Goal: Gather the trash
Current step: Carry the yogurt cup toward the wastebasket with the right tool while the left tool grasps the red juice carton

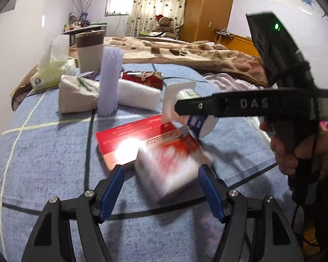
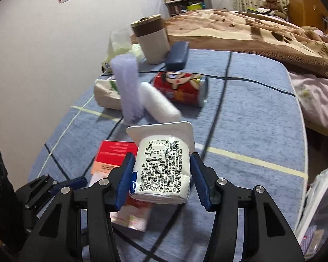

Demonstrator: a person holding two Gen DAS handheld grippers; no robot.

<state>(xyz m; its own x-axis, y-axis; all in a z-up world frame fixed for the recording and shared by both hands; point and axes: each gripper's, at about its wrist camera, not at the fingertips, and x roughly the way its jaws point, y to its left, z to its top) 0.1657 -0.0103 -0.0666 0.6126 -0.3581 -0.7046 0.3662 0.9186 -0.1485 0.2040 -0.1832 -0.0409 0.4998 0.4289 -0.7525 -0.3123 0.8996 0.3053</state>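
Yogurt cup (image 2: 161,170): we pinch it on its side in the right gripper (image 2: 161,174), blue pads against both flanks, raised just above the blue cloth (image 2: 240,113).
Left gripper (image 1: 161,174): we hold it spread around a blurred white and red packet (image 1: 168,163); we see no pad pressing it.
Red box (image 1: 129,135): flat on the cloth under the packet, not collected.
Middle ground: a red can (image 2: 181,87) on its side, two fuzzy rolls and a paper bag (image 1: 76,93), all left to pick up.
Far edge: a mug (image 2: 150,39) and a tissue pack (image 1: 48,74).
Progress: we judge it early; one item in hand, most remaining.
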